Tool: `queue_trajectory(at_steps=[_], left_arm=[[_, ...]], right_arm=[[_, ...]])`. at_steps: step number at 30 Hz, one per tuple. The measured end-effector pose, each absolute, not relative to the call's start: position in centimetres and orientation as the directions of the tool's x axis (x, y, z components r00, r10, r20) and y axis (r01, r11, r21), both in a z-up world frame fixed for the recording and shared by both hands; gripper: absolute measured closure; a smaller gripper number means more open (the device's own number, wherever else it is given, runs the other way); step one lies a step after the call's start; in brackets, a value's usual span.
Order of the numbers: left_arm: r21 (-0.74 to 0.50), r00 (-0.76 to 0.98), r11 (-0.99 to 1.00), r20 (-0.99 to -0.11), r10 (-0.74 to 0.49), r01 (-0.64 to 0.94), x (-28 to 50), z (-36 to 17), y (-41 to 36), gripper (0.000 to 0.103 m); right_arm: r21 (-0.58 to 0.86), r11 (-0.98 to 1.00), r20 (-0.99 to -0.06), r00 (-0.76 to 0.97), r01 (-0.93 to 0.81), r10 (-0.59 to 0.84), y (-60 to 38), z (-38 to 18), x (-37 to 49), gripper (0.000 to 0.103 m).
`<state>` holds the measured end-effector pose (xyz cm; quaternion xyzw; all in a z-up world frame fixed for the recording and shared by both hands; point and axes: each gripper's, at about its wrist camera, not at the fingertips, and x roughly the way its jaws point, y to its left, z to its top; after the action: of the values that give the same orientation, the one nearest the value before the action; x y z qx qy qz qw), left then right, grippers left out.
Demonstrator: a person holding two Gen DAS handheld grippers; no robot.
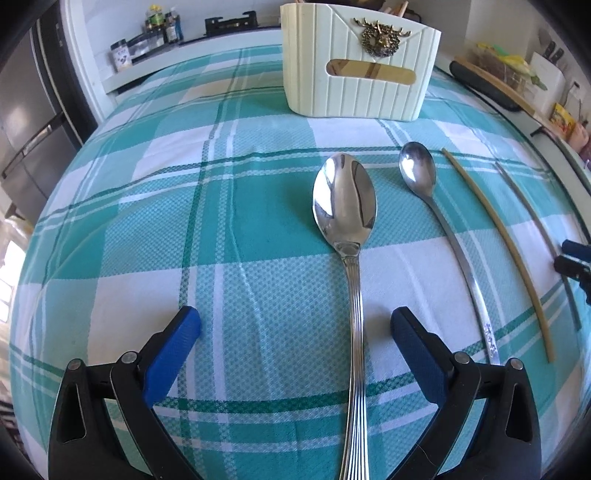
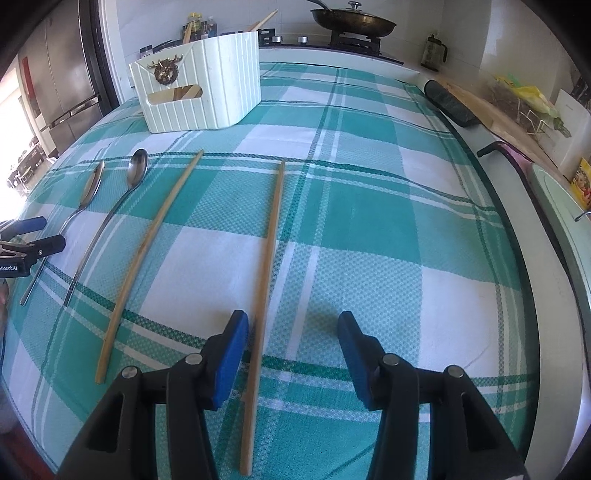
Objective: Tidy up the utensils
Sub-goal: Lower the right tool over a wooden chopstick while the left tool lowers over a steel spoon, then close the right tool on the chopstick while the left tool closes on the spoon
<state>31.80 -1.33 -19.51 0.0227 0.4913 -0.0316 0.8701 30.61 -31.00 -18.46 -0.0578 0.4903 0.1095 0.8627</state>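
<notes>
Left wrist view: big spoon (image 1: 345, 206) lies bowl-up on the checked cloth (image 1: 147, 229), its handle running between the spread fingers of the left gripper (image 1: 295, 332), untouched.
Small spoon (image 1: 419, 171): just right of the big one, on the cloth.
Chopsticks: one (image 1: 502, 254) beside the small spoon; the other (image 2: 267, 258) lies between the right gripper's fingers.
Right gripper (image 2: 293, 332): spread, holding nothing; left finger (image 2: 231, 358) close beside the chopstick.
Holder (image 1: 360, 64): cream, ribbed, at the cloth's far end.
Beyond: pan (image 2: 352, 18) on a stove.

Two spoons (image 1: 345, 206) left of two chopsticks (image 2: 155, 236), holder (image 1: 360, 70) behind, on tablecloth (image 1: 184, 221).
</notes>
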Motion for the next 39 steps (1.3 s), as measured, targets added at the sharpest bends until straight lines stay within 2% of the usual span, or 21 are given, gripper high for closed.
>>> queue_trajectory(at_steps=[10,16,21,26,29,31,32,35,39], left_arm=[[0.001,0.466,0.992,-0.883,-0.057,0.124,33.3,-19.4,-0.3,0.0],[0.032,0.462,0.981,-0.885,-0.06,0.189,34.8,-19.3,-2.5,0.0],[0.034,0.44,0.982,-0.897,-0.052,0.185,36.8,-19.3,-3.4,0.001],[0.018,0.424,0.982,-0.903,-0.064,0.187,38.2,-19.0,-4.0,0.013],[0.013,0.44,0.98,-0.894,-0.077,0.197,38.4,-18.6,-4.3,0.036],[0.011,0.458,0.978,-0.885,-0.087,0.207,38.5,-18.3,-4.5,0.061],[0.008,0.459,0.979,-0.884,-0.089,0.205,38.5,-18.3,-4.5,0.061],[0.003,0.48,0.981,-0.873,-0.092,0.194,38.0,-18.0,-4.0,0.061],[-0.02,0.534,0.981,-0.836,-0.123,0.194,36.0,-15.9,-3.0,0.061]], right_arm=[[0.001,0.959,-0.883,0.449,-0.283,0.133,-29.9,-18.4,33.0,0.052],[0.004,0.954,-0.895,0.425,-0.3,0.137,-29.6,-18.2,33.8,0.052],[0.027,0.956,-0.896,0.418,-0.291,0.152,-29.1,-18.2,36.0,0.052],[0.032,0.961,-0.899,0.412,-0.276,0.148,-28.3,-18.2,38.7,0.054],[0.044,0.965,-0.902,0.406,-0.26,0.151,-27.6,-18.2,40.6,0.071],[0.053,0.965,-0.902,0.403,-0.255,0.156,-27.2,-18.1,41.4,0.094],[0.057,0.966,-0.903,0.4,-0.252,0.158,-27.2,-18.2,41.7,0.097],[0.096,0.968,-0.895,0.406,-0.23,0.185,-27.6,-18.0,42.3,0.097],[0.174,0.961,-0.829,0.495,-0.216,0.262,-29.0,-15.2,40.5,0.097]])
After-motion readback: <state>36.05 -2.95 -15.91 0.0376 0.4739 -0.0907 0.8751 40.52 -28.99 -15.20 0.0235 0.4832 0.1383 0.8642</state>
